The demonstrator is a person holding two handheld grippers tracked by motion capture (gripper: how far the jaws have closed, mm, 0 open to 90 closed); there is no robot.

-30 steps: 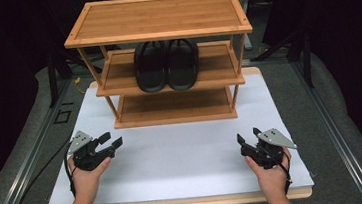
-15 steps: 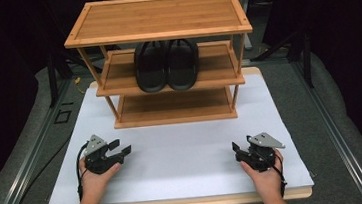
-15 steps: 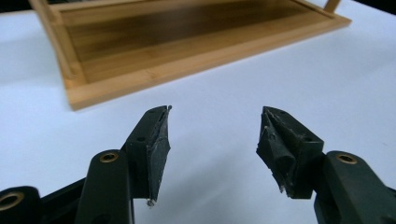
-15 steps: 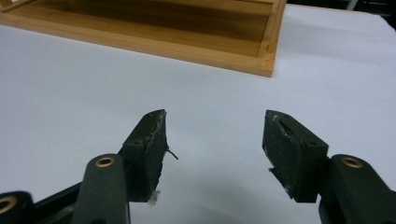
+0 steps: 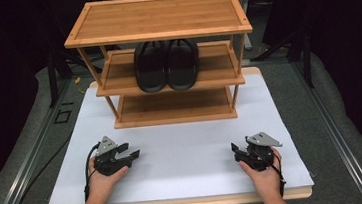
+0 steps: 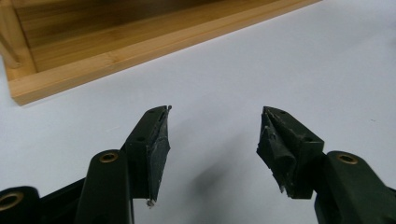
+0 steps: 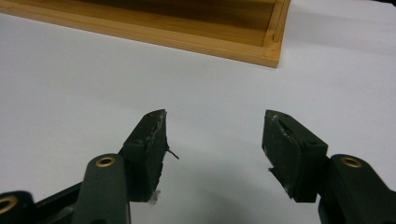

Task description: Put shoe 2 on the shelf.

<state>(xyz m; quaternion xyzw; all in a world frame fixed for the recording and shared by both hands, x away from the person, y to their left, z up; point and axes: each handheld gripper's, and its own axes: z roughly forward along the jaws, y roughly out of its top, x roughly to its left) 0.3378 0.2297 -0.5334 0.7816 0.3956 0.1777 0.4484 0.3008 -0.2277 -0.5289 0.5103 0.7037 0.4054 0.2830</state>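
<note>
Both grippers have drawn back toward the near table edge. Left gripper (image 5: 130,156) and right gripper (image 5: 236,151) rest on the white tabletop sheet (image 5: 183,147), jaws spread wide, holding nothing. Pair of black sandals (image 5: 166,65) stands well beyond (middle tier) in the three-tier bamboo shoe rack (image 5: 156,19).

The high view looks forward and down from the person's side over the whole table (image 5: 174,153). Each gripper view sits low and close over the sheet, facing the rack (image 5: 165,58); both share its bottom shelf (image 6: 93,51) (image 7: 196,28).
</note>
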